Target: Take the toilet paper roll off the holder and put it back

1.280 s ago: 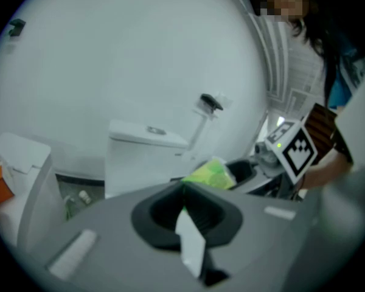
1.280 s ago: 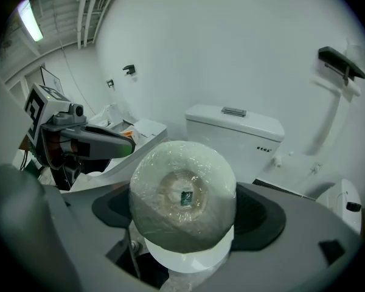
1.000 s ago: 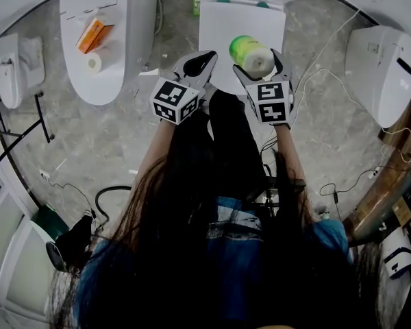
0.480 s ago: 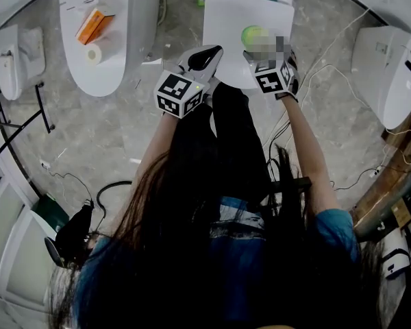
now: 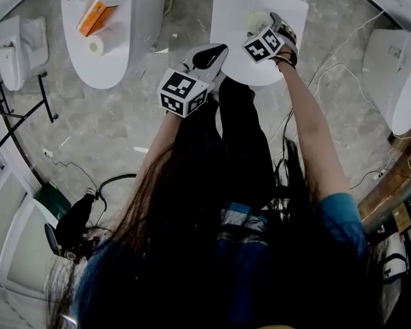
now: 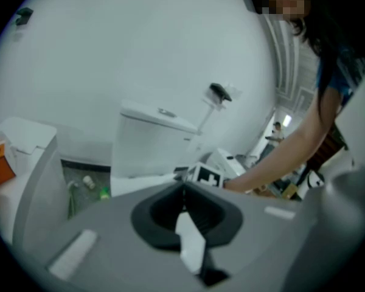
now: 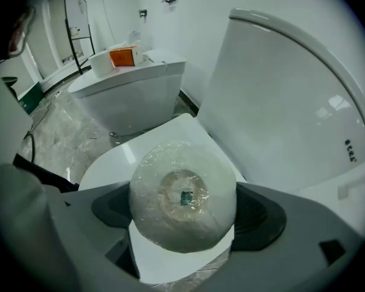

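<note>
No words, brands or numbers can be read anywhere. The cube point(image 5: 183, 92) of the left tongs point(image 5: 211, 53) and the cube point(image 5: 263, 45) of the right tongs point(image 5: 274, 20) bear black-and-white square markers, patterns and not letters. A short line of dark print point(image 7: 351, 151) stands on the toilet lid point(image 7: 292, 102), too small to make out. The orange box point(image 7: 123, 56) has a pale face with blurred print. The roll point(image 7: 182, 193) shows no legible label.
</note>
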